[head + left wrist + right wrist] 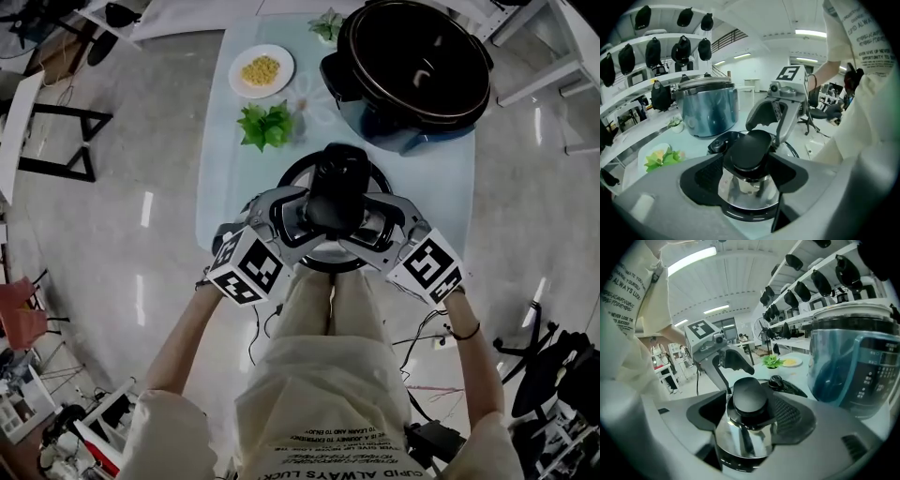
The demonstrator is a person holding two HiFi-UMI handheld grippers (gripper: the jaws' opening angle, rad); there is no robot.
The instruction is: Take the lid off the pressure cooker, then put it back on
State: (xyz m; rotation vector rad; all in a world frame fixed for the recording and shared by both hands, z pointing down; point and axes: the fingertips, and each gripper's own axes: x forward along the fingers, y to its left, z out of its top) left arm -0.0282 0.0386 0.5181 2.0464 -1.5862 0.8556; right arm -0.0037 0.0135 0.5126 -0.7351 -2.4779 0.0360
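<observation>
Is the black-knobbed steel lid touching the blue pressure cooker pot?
Apart. The head view shows bare pale table between the steel lid and the open blue pot.

Bright ceiling strip lights (691, 258), glare streaks on floor (145, 208), fisheye warp, dark vignetted corners

Found lid (291, 178) at table's (441, 178) near edge, left tool (281, 217) and right tool (380, 225) flanking its knob (336, 186). Saw pressure cooker (412, 66) behind at far right, plant (265, 125) behind-left, plate (240, 82) beyond plant.
</observation>
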